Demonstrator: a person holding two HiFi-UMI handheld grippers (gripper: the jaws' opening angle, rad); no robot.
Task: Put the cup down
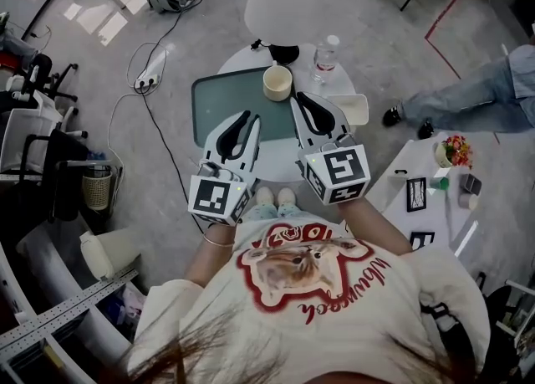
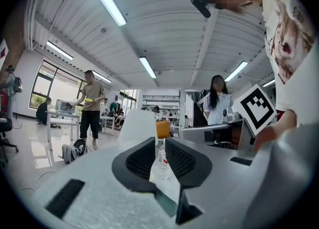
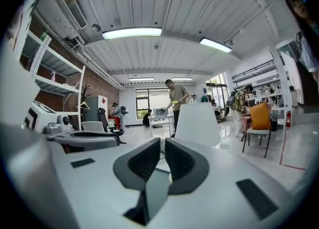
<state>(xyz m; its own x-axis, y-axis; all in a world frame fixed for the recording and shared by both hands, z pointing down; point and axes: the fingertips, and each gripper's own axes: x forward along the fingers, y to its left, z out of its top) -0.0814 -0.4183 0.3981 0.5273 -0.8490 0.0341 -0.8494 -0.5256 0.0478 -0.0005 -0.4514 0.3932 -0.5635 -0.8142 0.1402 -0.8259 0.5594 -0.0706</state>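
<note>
On tray [image 1: 219, 102], cup [image 1: 277, 83] stood free; L gripper [image 1: 248, 117] jaws slightly apart, R gripper [image 1: 299, 99] jaws together, both empty; risk: R tips sat near cup, stray swing could've toppled it.

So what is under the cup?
The cup stands on a dark green tray, itself on a round white table. The left gripper and right gripper hide the tray's near part.
</note>
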